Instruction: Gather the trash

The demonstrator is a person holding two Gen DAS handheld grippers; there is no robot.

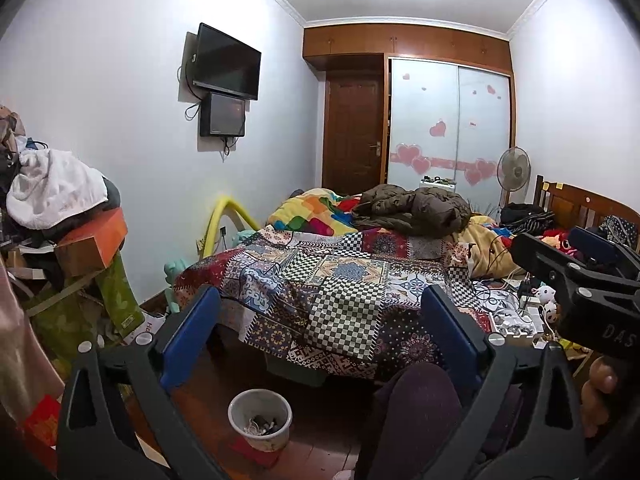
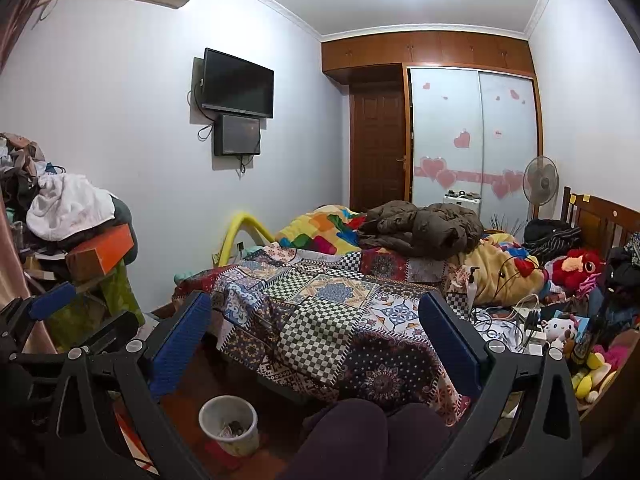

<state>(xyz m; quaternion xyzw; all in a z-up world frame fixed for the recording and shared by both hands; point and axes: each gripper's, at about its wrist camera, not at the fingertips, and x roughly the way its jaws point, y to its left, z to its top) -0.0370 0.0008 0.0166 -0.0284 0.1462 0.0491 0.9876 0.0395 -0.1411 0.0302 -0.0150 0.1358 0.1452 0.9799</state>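
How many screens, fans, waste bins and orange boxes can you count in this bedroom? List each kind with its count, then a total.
Screens on the wall: 2, a large one and a smaller one below it
Standing fan: 1
Waste bin: 1
Orange box: 1
Total: 5

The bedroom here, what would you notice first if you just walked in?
Probably the bed in the middle, under a busy patchwork quilt, with a brown puffy jacket heaped at its far end. Then the black TV on the left wall, and the small white bin on the floor nearby.
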